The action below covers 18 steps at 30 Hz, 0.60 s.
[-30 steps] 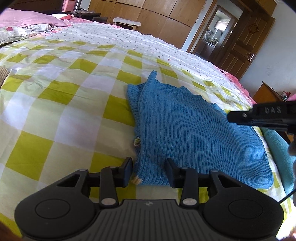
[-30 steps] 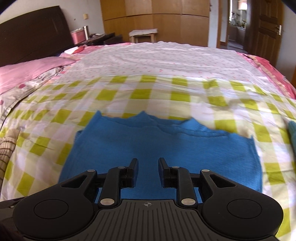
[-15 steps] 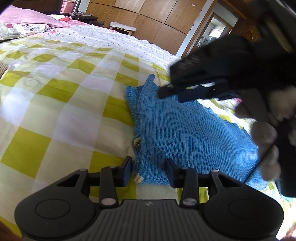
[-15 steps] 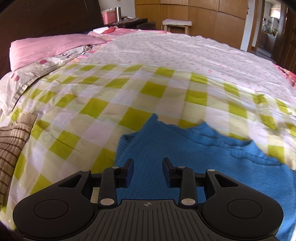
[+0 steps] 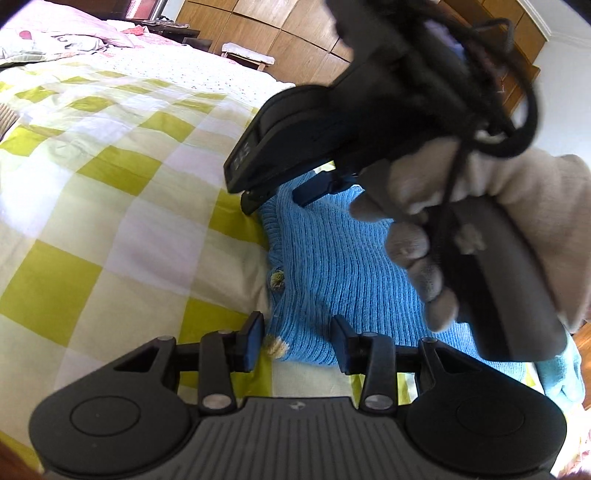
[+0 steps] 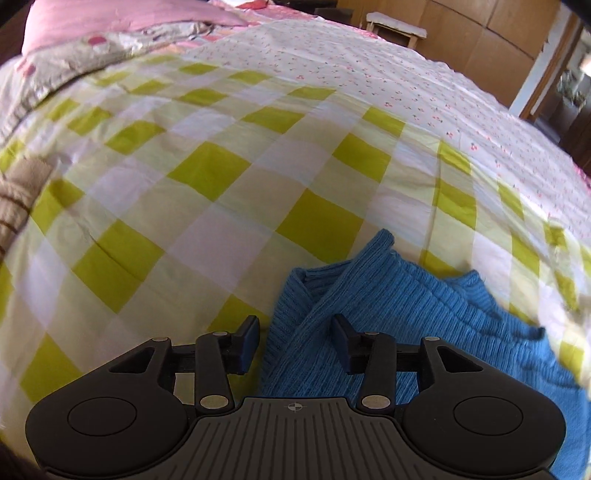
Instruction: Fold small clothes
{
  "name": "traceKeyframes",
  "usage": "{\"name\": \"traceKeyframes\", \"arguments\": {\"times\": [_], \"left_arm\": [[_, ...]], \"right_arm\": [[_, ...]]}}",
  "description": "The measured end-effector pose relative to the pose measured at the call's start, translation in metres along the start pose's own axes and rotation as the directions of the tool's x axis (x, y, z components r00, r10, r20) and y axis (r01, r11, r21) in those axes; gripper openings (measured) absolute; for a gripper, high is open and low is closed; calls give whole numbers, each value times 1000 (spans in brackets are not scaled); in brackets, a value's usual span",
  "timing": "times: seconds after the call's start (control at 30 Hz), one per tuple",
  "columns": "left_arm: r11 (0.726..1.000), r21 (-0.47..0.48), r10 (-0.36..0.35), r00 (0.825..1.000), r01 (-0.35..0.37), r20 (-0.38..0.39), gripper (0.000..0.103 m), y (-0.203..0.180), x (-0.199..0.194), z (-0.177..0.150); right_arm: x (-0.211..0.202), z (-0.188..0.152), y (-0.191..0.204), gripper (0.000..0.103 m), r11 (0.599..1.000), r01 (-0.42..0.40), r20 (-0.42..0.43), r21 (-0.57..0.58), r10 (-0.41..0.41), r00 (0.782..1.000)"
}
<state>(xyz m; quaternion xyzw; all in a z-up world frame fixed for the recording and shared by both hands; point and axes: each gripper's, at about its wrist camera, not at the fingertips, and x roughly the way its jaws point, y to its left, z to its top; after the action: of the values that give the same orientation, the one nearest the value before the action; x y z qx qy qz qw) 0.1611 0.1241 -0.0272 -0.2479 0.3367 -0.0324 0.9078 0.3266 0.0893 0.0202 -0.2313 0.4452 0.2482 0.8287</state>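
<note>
A: Where was your left gripper point(image 5: 297, 341)?

B: Low over the bed w/ its jaws apart and nothing between the pads. The near corner of the blue sweater point(image 5: 332, 273) sat in the gap, a tan tuft at the hem just beside your left finger point(image 5: 251, 341).

A: And the sweater itself?

B: It lay flat on the checked yellow-and-white quilt point(image 5: 110, 206), ribbed knit, w/ a small button near its left edge. A pale blue cloth point(image 5: 561, 376) lay at its right, by the edge of the bed.

A: Your right gripper point(image 6: 295, 343)?

B: Also spread open, gripping nothing. You had it over the far-left corner of the sweater point(image 6: 388, 306); the right finger point(image 6: 341, 343) was above the knit, the left one over the quilt point(image 6: 184, 221) just beside the edge. Can't tell if the tips touched the fabric. From the left cam, that gripper point(image 5: 275, 197) hung above the far end of the sweater, your gloved hand point(image 5: 480, 229) wrapped round its handle.

A: Farther back?

B: A folded flap of knit stuck up past your right fingers. A brown striped garment point(image 6: 16, 199) lay at the left edge of the quilt, then a white flowered sheet point(image 6: 351, 74), pink pillows point(image 6: 110, 18), a stool point(image 6: 395, 29) and wooden wardrobes point(image 6: 480, 29).
</note>
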Motion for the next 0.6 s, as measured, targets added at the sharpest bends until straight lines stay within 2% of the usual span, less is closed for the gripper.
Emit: {"name": "traceKeyframes", "arguments": {"times": [0.13, 0.2, 0.3, 0.6], "left_arm": [[1000, 2, -5, 1000, 5, 2, 47, 0, -1, -1], [1000, -6, -20, 1000, 20, 5, 52, 2, -2, -3], [999, 0, -35, 999, 35, 10, 56, 2, -2, -4], [998, 15, -68, 997, 68, 38, 67, 0, 0, -12]], "right_arm": [[4, 2, 6, 40, 998, 26, -4, -51, -26, 1000], [3, 3, 4, 26, 998, 34, -7, -59, -34, 999], [-1, 3, -7, 14, 1000, 18, -6, -25, -18, 1000], [-31, -7, -43, 10, 993, -74, 48, 89, 70, 996]]}}
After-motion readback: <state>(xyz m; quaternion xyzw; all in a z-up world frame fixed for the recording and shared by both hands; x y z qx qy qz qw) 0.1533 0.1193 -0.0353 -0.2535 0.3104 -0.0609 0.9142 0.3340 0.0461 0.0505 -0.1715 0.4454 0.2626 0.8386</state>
